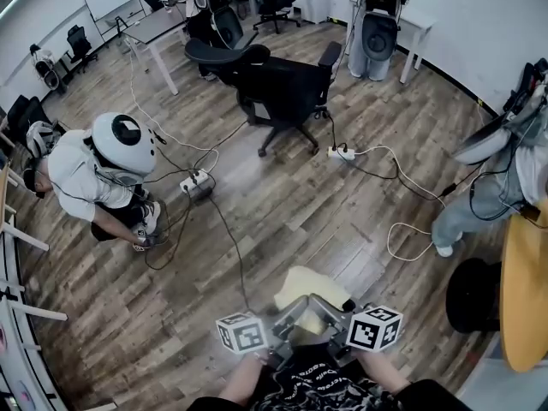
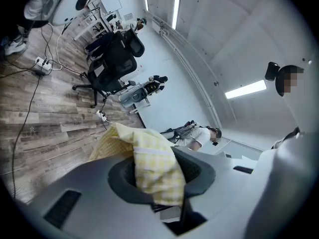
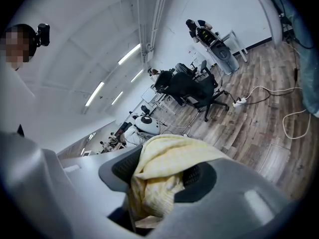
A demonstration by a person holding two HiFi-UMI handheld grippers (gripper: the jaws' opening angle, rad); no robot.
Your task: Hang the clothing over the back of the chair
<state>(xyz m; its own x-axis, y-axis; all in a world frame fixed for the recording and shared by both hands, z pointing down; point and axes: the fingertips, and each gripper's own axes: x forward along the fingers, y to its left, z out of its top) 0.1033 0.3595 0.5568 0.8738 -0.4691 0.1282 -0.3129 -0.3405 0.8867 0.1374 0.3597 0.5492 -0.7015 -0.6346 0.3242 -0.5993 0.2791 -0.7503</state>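
Yellow garment (image 1: 306, 291), bunched and held above the floor, well short of the black chair (image 1: 287, 88). Left gripper (image 1: 287, 319) and right gripper (image 1: 336, 317) each clench one end. The chair lies straight ahead of both; neither hand looks clearly nearer.

clothing (image 2: 152, 163): thin woven cloth, pale yellow check, soft, crumpled, matt
left gripper (image 2: 159, 178) and right gripper (image 3: 159, 180): smooth grey plastic shells, matt to satin; pads (image 3: 200, 176) black, finely ribbed, rubbery look
marker cubes (image 1: 242, 332): flat matt white faces with black print
floor (image 1: 342, 221): wood-grain planks, mixed brown and grey, light sheen
chair (image 1: 287, 88): black, matt, back looks like fabric
cables (image 1: 402, 178) on the floor: smooth plastic sheath, white and black
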